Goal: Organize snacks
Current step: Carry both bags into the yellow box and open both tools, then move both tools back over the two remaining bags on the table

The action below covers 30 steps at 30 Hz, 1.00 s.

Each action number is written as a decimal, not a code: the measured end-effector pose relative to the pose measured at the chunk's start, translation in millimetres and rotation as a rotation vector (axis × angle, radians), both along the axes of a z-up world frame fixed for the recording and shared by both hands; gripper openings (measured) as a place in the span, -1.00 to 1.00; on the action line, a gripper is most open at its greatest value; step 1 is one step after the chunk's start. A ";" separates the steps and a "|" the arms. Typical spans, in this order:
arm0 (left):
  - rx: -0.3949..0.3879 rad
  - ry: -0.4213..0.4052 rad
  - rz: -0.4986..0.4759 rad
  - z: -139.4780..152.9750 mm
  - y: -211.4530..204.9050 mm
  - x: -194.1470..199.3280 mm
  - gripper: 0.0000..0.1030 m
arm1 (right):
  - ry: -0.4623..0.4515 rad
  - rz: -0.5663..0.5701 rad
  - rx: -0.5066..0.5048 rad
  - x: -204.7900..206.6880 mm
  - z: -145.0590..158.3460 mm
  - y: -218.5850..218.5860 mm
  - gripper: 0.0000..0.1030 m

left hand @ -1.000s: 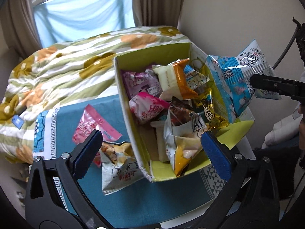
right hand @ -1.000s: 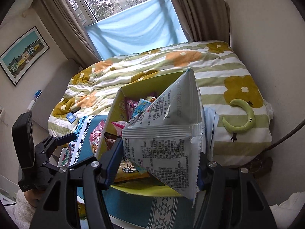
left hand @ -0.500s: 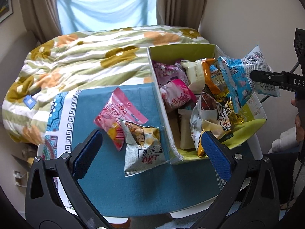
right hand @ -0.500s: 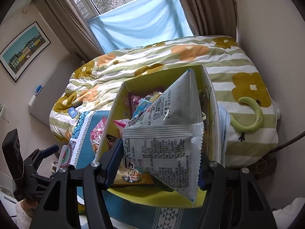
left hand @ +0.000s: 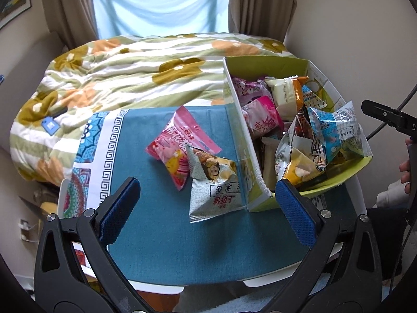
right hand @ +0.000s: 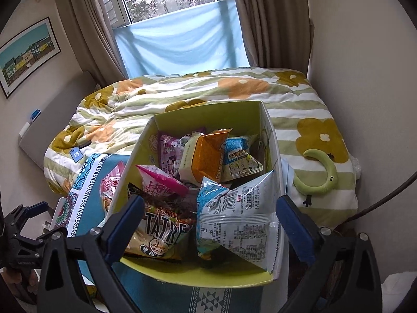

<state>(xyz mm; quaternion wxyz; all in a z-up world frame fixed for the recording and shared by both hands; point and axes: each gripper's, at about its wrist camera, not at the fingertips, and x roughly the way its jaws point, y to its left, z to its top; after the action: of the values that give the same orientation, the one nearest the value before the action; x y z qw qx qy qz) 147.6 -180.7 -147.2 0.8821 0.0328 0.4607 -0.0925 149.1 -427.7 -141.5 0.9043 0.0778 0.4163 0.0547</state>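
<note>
My right gripper (right hand: 209, 228) hangs over the near end of the yellow-green box (right hand: 208, 110), its jaws opening; the blue-and-white packet (right hand: 234, 216) lies between them in the box, leaning on the right wall, and the blue pads do not touch it. To its left lies a packet lettered "TATRE" (right hand: 161, 232), with pink, orange and cream packets farther back. My left gripper (left hand: 206, 208) stands with jaws apart and empty over the teal cloth (left hand: 161, 240), left of the box. On the cloth lie a pink packet (left hand: 177, 140) and a grey-white packet (left hand: 213, 185), overlapping; the grey-white one touches the box's left wall. A flowered quilt (left hand: 117, 78) lies beyond.
</note>
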 end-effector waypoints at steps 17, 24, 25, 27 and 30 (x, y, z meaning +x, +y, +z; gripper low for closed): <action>-0.003 -0.076 0.001 34.3 79.8 -15.8 0.99 | -0.137 -0.026 -0.034 -45.6 52.8 55.0 0.95; -0.012 -0.095 -0.035 46.2 133.8 -13.1 0.99 | -0.147 -0.111 -0.034 -64.1 60.3 107.8 0.95; -0.009 -0.096 -0.044 47.0 140.9 -11.6 0.99 | -0.147 -0.119 -0.025 -66.5 59.0 116.0 0.95; -0.002 -0.095 -0.062 47.6 154.7 -7.8 0.99 | -0.151 -0.138 -0.013 -70.3 57.1 133.3 0.95; -0.008 -0.085 -0.099 47.0 173.6 0.0 0.99 | -0.149 -0.160 -0.016 -74.9 52.3 160.4 0.95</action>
<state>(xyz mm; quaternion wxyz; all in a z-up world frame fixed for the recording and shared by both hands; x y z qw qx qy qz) 147.7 -7.1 -100.2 0.8952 0.0561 0.4205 -0.1365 74.2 -267.2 -89.2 0.9349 0.0990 0.3405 -0.0154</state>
